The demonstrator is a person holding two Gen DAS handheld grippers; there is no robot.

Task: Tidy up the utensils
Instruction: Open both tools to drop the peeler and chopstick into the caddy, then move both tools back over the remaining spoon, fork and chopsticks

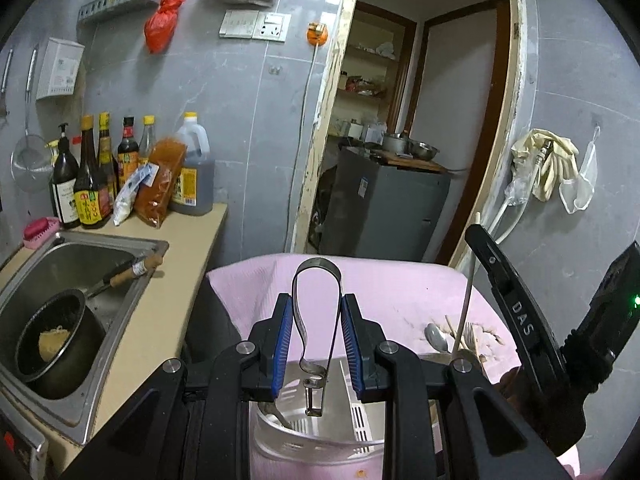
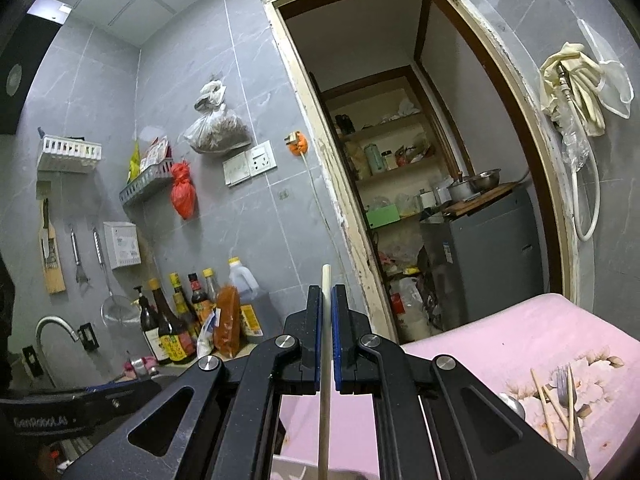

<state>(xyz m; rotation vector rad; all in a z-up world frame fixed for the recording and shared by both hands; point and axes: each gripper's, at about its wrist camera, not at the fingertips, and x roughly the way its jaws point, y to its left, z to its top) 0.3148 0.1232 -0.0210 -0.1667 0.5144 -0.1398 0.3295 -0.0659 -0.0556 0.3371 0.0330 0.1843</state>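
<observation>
The left gripper (image 1: 316,344) holds a metal peeler (image 1: 316,320) between its blue pads (image 1: 283,344), which press on the two sides of the looped steel handle. The loop rises above the fingertips and the blade end hangs below them, just over a clear plastic utensil holder (image 1: 320,436) with slotted walls. Whether the blade touches the holder cannot be told. A utensil handle already lies inside it at the left.

The right gripper (image 2: 327,336) is clamped on a single pale chopstick (image 2: 325,380), its pads nearly together with only the stick between them. The chopstick stands almost upright, its tip poking above the fingertips and its shaft running down out of view.

Both grippers are over a pink cloth (image 1: 400,292) covering the work surface. On its floral-printed part, to the right of both grippers and well apart from the jaws, lie loose chopsticks (image 2: 550,404), a fork (image 2: 565,388) and a spoon (image 1: 438,338).

To the left runs a beige counter (image 1: 180,276) with a steel sink (image 1: 64,256) holding a dark pot (image 1: 56,344), and sauce bottles (image 1: 96,176) stand against the grey tiled wall. An open doorway (image 1: 400,120) lies ahead.
</observation>
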